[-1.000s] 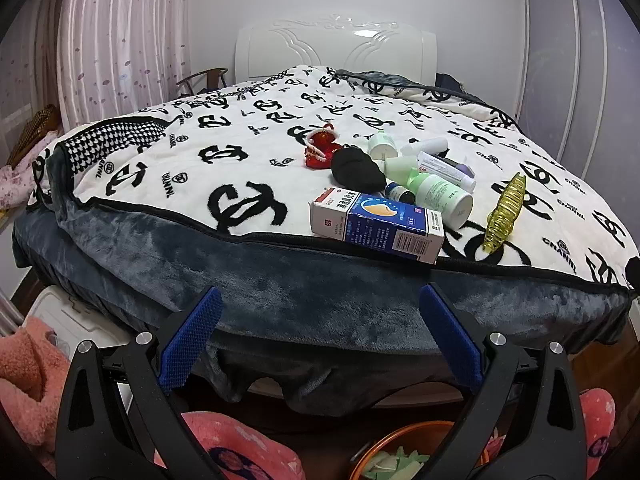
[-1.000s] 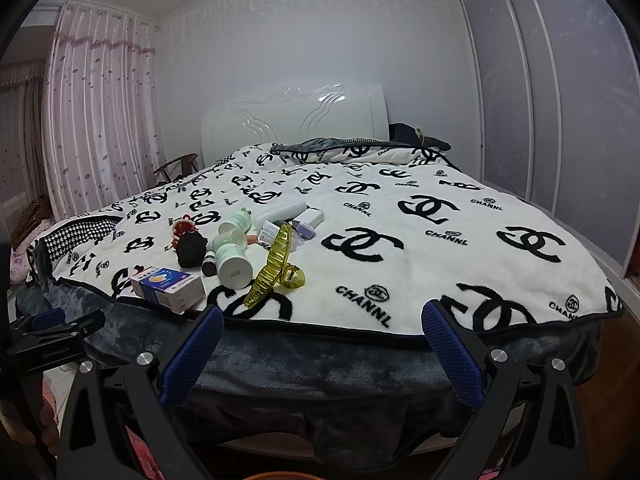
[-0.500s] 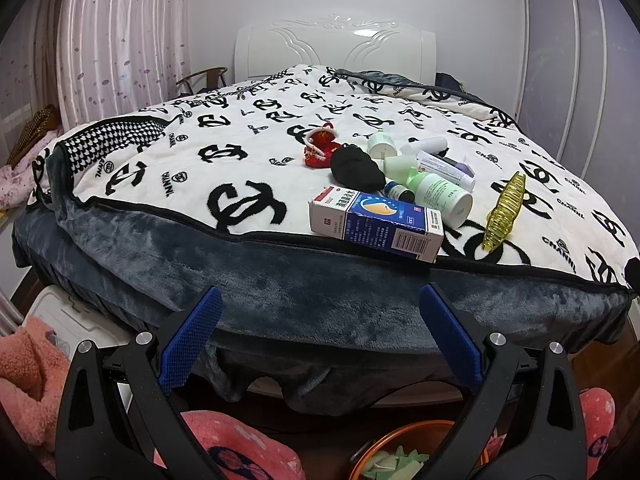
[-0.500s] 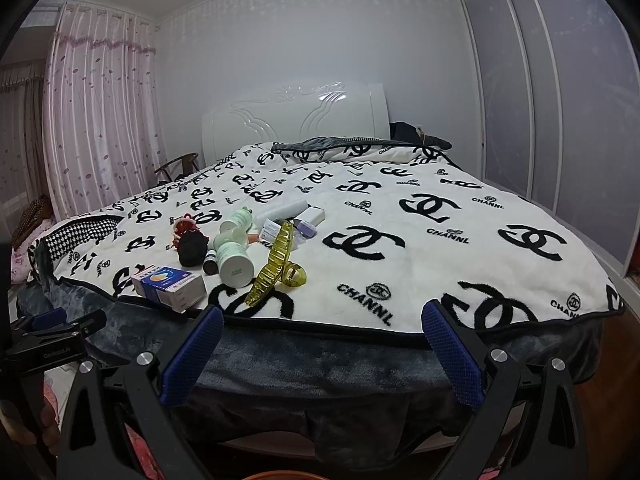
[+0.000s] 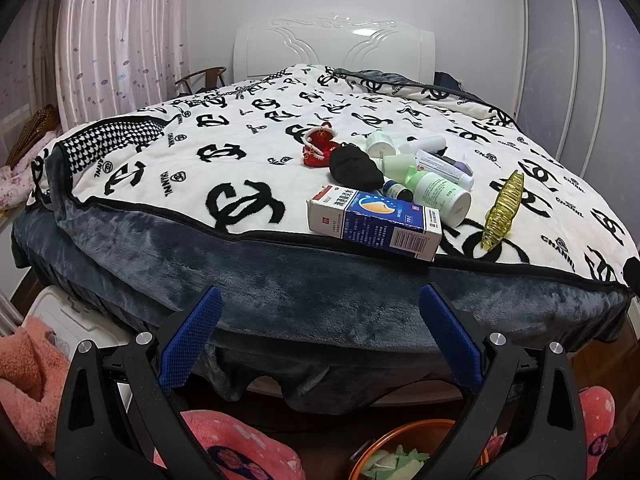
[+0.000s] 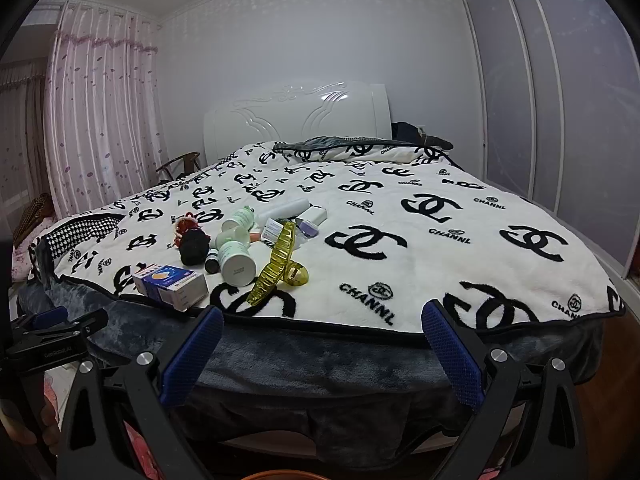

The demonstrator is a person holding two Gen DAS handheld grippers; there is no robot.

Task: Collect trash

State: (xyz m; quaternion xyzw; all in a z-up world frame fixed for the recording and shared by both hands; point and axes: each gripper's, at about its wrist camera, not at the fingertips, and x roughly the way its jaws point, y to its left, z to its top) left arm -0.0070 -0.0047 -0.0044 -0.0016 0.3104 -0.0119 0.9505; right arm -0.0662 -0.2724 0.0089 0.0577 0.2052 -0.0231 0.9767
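Both tools, the left tool (image 5: 320, 340) and the right tool (image 6: 322, 354), are spread wide and hold nothing. The trash sits in a pile on the bed (image 5: 248, 280), middle of the frame: a blue box (image 5: 374, 226), a green bottle (image 5: 440, 196), a yellow hair clip (image 5: 502, 210). An orange bin (image 5: 404, 456) at the bottom edge maybe holds some scraps already. Nothing from the pile looks picked up yet.
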